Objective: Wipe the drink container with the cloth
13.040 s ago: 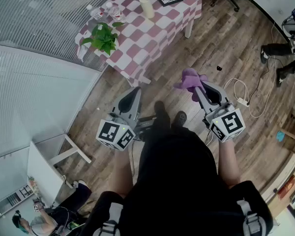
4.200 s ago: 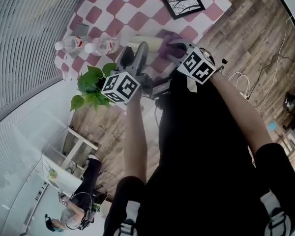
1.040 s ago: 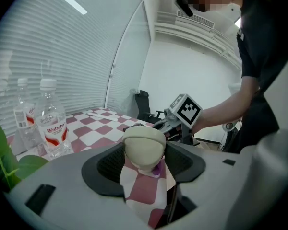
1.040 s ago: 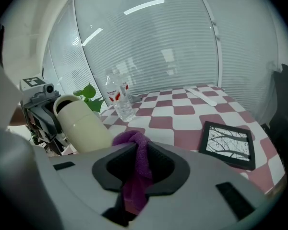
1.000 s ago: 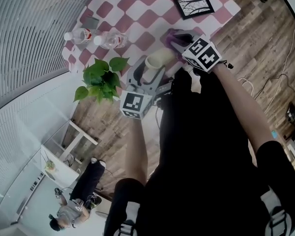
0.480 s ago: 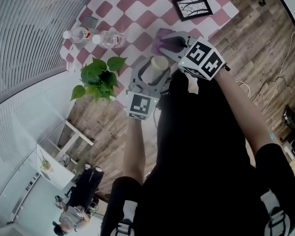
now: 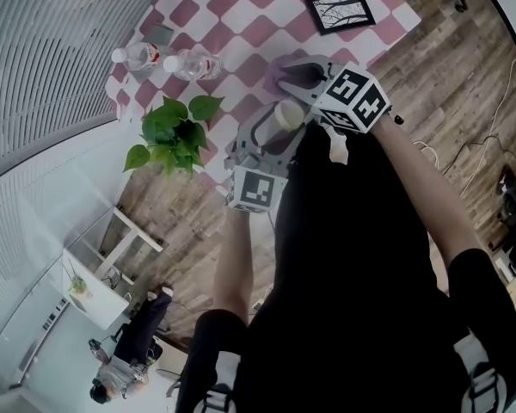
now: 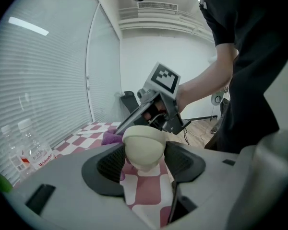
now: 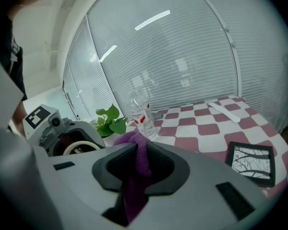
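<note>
Purple cloth (image 9: 136,166) sits pinched in our right hand-held gripper (image 7: 299,76); our left hand-held gripper (image 8: 145,164) clamps the cream drink container (image 8: 144,143), which could slip under hard rubbing.

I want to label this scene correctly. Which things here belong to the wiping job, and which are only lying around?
Belong to the job:
cream cup, held in the left gripper
purple cloth, held in the right gripper

Just lying about:
water bottles
potted plant
picture frame
</note>
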A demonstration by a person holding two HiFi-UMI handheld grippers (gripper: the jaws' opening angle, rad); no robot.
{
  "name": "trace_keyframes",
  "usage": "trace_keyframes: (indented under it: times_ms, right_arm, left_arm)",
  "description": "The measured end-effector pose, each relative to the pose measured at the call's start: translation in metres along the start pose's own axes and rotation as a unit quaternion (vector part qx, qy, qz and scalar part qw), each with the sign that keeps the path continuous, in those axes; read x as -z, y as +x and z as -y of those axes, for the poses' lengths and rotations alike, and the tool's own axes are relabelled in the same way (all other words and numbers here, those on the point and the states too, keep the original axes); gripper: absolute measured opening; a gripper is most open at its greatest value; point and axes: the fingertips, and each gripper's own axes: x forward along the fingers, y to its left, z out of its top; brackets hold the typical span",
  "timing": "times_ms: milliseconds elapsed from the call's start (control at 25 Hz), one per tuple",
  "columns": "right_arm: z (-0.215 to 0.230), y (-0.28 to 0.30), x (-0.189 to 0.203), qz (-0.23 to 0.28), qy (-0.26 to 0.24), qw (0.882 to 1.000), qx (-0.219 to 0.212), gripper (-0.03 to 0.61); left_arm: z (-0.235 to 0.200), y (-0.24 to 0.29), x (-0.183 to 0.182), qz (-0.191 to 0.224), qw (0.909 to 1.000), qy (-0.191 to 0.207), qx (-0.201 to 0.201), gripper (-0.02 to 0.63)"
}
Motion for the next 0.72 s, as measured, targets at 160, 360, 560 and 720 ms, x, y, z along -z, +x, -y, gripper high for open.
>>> trace_keyframes:
  times_ms: [160,360,560,720]
  right_arm:
    - [0.022,0.01,0.025,-0.018,0.035,0.999,0.012,0.082]
    - [0.051,0.016,0.06,-0.054,0.064,0.996,0.036,0.083]
    - [0.073,0.016,0.085,-0.084,0.078,0.991,0.068,0.082]
    - [0.075,0.018,0.087,-0.081,0.082,0.991,0.067,0.082]
  left_arm:
    - [0.003,0.0,0.0,-0.002,1.0,0.007,-0.004,0.279]
    - [0.007,0.0,0.002,-0.006,0.9998,0.017,-0.004,0.279]
    - [0.011,0.001,0.001,-0.009,0.9992,0.038,-0.003,0.279]
    - [0.016,0.003,-0.001,-0.008,0.9985,0.055,0.003,0.279]
